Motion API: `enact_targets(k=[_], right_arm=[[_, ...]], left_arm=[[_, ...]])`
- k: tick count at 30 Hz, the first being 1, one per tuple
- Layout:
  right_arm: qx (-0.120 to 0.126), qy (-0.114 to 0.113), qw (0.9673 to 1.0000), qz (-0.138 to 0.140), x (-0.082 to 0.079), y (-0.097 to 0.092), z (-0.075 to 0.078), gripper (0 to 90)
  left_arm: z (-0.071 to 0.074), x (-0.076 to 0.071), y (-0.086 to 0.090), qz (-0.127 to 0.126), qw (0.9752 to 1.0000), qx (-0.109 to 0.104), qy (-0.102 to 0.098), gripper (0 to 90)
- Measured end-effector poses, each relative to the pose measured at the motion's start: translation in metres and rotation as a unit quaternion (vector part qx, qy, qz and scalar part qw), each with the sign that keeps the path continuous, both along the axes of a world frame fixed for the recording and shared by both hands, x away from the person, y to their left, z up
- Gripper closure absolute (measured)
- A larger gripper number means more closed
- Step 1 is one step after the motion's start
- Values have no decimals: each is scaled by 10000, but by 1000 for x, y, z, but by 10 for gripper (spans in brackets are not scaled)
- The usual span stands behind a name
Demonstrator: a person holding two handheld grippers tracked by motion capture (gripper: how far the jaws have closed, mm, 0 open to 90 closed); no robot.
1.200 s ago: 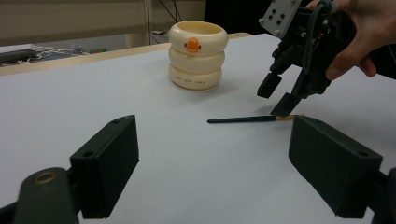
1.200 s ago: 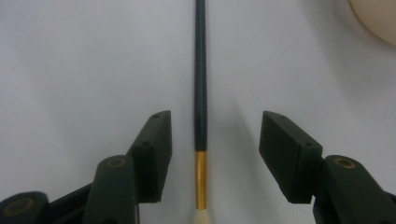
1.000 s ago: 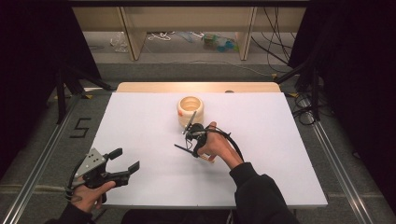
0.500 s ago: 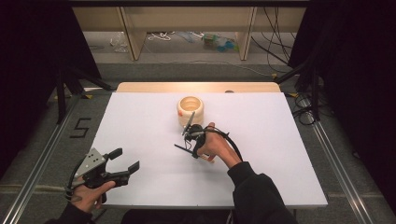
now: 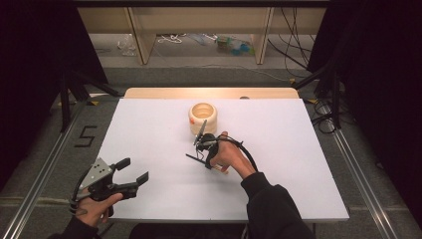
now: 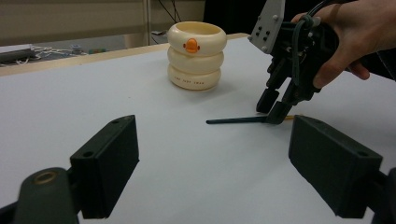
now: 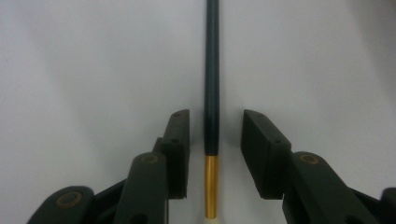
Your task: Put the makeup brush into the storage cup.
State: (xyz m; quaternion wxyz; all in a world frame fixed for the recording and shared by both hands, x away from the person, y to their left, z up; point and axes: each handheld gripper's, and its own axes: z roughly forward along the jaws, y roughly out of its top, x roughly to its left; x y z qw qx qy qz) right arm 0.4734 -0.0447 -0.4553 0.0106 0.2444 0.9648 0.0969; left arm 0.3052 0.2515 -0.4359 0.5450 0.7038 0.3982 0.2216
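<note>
I have the right claw (image 7: 212, 154) straddling the dark pencil (image 7: 212, 74) lying flat on the white table (image 5: 149, 124) near the duck-faced holder (image 5: 203, 117), jaws just closing but not yet touching; next, pinch squarely and lift; left claw (image 6: 215, 163) idles wide.

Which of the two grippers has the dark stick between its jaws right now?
The right gripper: its jaws, just closing, straddle the dark stick with gaps either side. The left gripper has nothing between its jaws.
</note>
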Motion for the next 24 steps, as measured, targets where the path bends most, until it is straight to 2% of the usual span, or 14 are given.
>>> enact_targets(k=[4,7,8,9,10,12,14,24], right_arm=[[35,0,10000,11,0,1,0,657],[-27,-13,10000,30,1,3,0,668],[-90,-61,9998,165,3,2,-1,673],[-44,-99,9997,214,3,2,-2,674],[-27,-10,10000,90,2,4,-1,681],[-134,-152,9994,284,5,3,-2,696],[-223,-140,9992,302,5,4,-2,721],[-336,-149,9989,302,4,7,-2,772]], left_arm=[[0,0,0,-9,10000,1,-1,159],[0,0,0,-3,10000,2,2,158],[0,0,0,-3,10000,1,2,159],[0,0,0,-1,10000,2,3,159],[0,0,0,-1,10000,-1,4,158],[0,0,0,-11,10000,-5,1,159],[0,0,0,-10,10000,-4,0,158],[0,0,0,-12,10000,3,-3,158]])
